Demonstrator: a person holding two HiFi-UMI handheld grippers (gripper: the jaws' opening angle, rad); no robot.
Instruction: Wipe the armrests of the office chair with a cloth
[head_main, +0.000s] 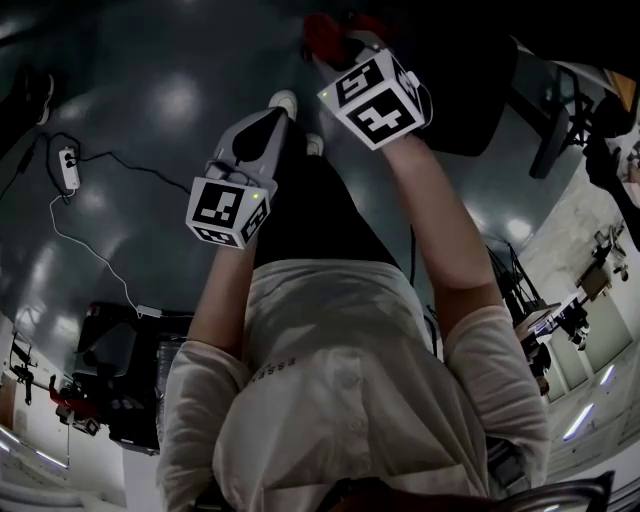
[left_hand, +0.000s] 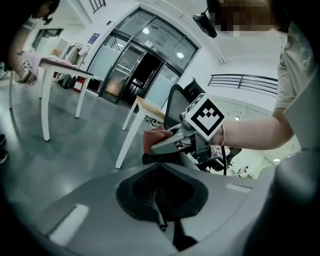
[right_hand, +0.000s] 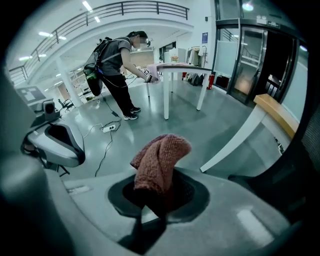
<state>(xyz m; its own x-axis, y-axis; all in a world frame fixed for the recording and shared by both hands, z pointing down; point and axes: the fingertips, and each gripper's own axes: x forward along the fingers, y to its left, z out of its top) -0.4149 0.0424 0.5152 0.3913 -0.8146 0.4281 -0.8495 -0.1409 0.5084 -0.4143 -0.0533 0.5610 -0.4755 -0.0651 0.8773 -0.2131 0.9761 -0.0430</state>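
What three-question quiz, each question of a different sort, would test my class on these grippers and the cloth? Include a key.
1. True or false: the left gripper holds the cloth.
2. The cloth is: A blue, B reddish-brown, C white.
3. Fill the gap: in the right gripper view, a person bends over a white ____.
Key: 1 false, the right gripper holds it; 2 B; 3 table.

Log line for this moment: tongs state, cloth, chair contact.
left tongs: shut, empty | right tongs: shut on cloth | office chair: near cloth, contact unclear
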